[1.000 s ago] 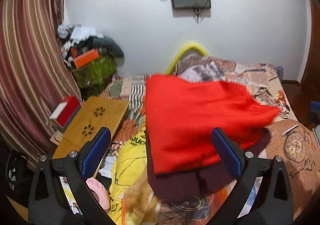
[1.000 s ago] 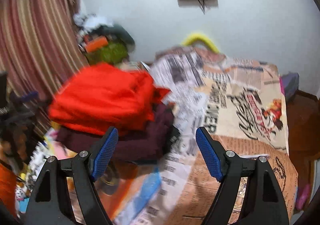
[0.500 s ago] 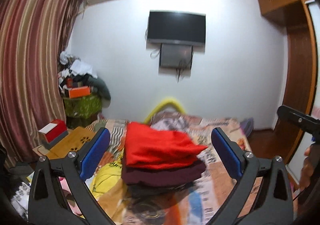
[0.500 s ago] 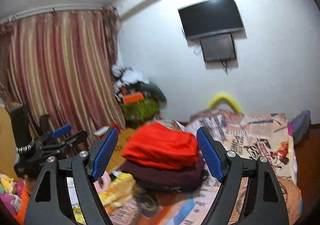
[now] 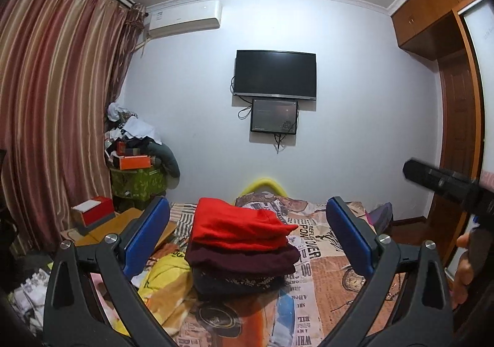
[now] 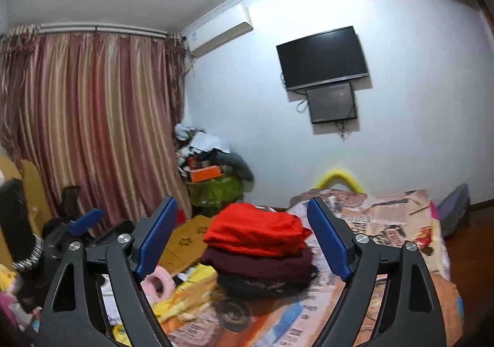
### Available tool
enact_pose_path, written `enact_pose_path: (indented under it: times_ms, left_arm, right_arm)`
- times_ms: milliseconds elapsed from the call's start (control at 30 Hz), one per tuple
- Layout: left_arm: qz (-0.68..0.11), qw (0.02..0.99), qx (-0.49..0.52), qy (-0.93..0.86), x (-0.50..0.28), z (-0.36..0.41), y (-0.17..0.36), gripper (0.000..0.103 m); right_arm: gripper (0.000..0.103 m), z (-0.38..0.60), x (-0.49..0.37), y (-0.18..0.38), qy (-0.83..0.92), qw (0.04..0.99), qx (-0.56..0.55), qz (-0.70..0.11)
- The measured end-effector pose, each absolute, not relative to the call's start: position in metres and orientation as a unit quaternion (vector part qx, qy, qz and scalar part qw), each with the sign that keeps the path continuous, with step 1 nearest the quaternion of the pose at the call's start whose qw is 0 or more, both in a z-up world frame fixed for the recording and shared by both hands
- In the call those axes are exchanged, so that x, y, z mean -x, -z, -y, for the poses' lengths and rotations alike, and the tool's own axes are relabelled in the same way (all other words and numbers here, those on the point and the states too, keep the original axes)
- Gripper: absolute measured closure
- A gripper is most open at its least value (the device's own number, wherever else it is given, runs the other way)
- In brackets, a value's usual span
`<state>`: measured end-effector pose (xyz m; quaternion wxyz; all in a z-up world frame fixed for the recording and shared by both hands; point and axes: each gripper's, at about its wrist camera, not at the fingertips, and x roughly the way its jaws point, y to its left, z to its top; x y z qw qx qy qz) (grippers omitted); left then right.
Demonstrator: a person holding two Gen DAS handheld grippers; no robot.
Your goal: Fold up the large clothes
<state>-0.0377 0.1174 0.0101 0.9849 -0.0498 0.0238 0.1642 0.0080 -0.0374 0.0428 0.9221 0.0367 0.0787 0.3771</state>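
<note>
Blue pads (image 5: 145,236) of the left gripper (image 5: 244,237) stand wide apart in the near foreground, nothing between them and nothing touched. The right gripper (image 6: 242,237) also holds nothing; its jaws are opening, already wide, its pads (image 6: 156,239) clear of any cloth. In the right wrist view the left gripper shows again at the lower left, and in the left wrist view part of the right gripper's black body juts in at the right edge, with a hand (image 5: 463,273) below it.

Beyond the fingers lies the bed (image 5: 336,282), covered with a newspaper-print sheet. On it sits a stack of folded clothes: a red garment (image 5: 240,229) on top, a maroon one (image 5: 244,260) under it, and a dark one (image 5: 237,283) at the bottom. The stack rests near the bed's left side, well apart from both grippers. Just beside it, to the left, lies crumpled yellow cloth (image 5: 163,279). A wooden lap table (image 6: 188,242) sits further left, with a red box (image 5: 94,212) near it.

Further back, a yellow arch (image 5: 262,185) rises at the bed's far end. In the corner a heap of clutter (image 5: 136,159) is piled on a green box, beside the striped curtain (image 5: 55,118). On the far wall hang a television (image 5: 275,74), a smaller screen (image 5: 274,115) just under it, and an air conditioner (image 5: 185,18). A wardrobe (image 5: 457,94) lines the right side.
</note>
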Motion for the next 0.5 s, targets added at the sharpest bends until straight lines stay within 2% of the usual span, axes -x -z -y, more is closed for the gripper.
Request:
enact_pose_path:
  times_ms: [100,233,500]
  left_arm:
    - [-0.023,0.985,0.058,-0.161,0.044,-0.119,-0.01,0.001]
    - [-0.021,0.985,0.064,-0.157,0.049,-0.119,-0.009,0.0]
    - [-0.026,0.984,0.065,-0.162,0.05,-0.118,-0.006,0.0]
  right_arm:
    - [0.017,0.034,-0.006,-0.041,-0.357,0.93,-0.018,-0.083]
    - [0.006,0.031,-0.01,-0.042,-0.358,0.929,-0.019,-0.095]
    - [0.005,0.039,-0.004,-0.038,-0.355,0.93,-0.02,-0.096]
